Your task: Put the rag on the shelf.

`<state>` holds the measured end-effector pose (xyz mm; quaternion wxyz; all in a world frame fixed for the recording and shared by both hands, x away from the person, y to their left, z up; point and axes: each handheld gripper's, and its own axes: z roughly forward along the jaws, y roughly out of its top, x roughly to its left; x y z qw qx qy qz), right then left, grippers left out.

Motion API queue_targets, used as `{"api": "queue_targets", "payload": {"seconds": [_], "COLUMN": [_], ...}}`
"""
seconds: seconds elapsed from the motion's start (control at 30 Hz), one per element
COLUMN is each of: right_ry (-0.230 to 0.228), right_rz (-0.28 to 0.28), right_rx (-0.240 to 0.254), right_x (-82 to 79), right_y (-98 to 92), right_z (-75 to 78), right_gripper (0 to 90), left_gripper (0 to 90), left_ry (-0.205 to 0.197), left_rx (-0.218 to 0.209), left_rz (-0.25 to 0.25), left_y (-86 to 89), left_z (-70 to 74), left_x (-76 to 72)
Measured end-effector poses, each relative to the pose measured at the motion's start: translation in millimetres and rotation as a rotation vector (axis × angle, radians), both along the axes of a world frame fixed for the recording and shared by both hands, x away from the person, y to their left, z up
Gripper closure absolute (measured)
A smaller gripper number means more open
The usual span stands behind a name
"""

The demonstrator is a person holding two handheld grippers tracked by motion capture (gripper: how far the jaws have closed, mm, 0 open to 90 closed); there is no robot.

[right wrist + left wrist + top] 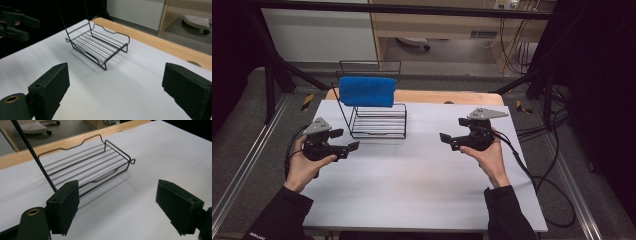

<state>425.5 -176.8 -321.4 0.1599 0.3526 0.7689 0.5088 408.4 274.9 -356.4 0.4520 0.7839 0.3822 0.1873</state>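
The wire rack (377, 117) stands on the far half of the white counter (422, 175), left of centre, with a blue towel (367, 91) draped over its upper rail. The left gripper (346, 141) hovers near the rack's near-left corner, and the right gripper (451, 131) sits well apart from it on the right. Both point inward across the counter, each with its fingers spread wide and nothing between them. In the left gripper view the rack's lower shelf (87, 162) lies just ahead of the open fingers (63, 208), and a thin upright post (32, 155) crosses close to the left one. Risk one: the rack is light wire and probably slides or tips if a finger pushes a post or the shelf edge instead of closing around it. Risk two: the towel rests loosely over the rail and is likely to slip off if the rack is jolted or if one end is pulled harder than the other. Risk three: the thin wire can escape a wide grip, so the fingers need to be centred on it before closing. The right gripper view shows the rack (100, 46) at a distance, so a long approach may arrive off line.
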Motion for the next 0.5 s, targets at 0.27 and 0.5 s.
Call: {"api": "queue_targets", "payload": {"seconds": [0.27,0.5], "right_ry": [0.043,0.06], "right_rz": [-0.037,-0.043], "right_rx": [0.005,-0.017], "right_x": [-12.0,-23.6], "right_y": [-27.7,-41.7], "right_z": [-27.8,-50.2], "right_gripper": [4.5,2.6], "left_gripper": [14.1,11.4], "left_ry": [0.03,0.031], "left_rx": [0.007,0.002], "left_rz": [0.011,0.014], "left_y": [0.1,0.9], "left_z": [-20.9,-35.0], "left_x": [-7.9,-14.9]}}
